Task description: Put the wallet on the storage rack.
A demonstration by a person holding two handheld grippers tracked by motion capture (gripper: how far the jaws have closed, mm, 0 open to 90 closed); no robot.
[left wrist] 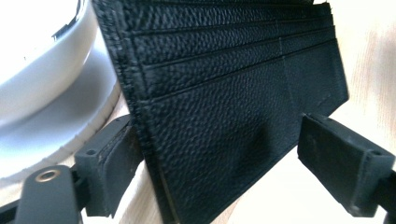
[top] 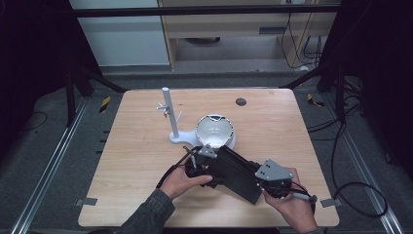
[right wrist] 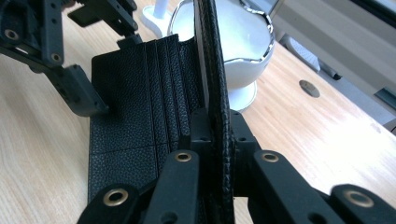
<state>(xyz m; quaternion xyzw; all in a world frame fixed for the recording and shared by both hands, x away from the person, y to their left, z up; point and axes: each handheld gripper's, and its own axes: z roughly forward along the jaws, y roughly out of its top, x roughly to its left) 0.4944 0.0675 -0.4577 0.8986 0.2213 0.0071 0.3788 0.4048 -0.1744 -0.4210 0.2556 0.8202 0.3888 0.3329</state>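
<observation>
A black leather wallet (top: 236, 171) lies opened near the table's front, just before a white bowl (top: 215, 130). My right gripper (right wrist: 215, 133) is shut on one flap and holds it upright on edge. The other flap (right wrist: 140, 107), with its card slots (left wrist: 224, 93) showing, lies flat on the wood. My left gripper (left wrist: 224, 163) is open, its jaws wide apart on either side of this flap; the left pad (left wrist: 109, 163) touches the stitched edge. In the high view the left gripper (top: 197, 163) sits at the wallet's left end and the right gripper (top: 272, 183) at its right end.
The white bowl (right wrist: 243, 42) on its round foot stands right behind the wallet. A white stand with an upright post (top: 170, 117) is left of the bowl. A small dark round hole (top: 240, 102) marks the far part of the wooden table (top: 136, 161).
</observation>
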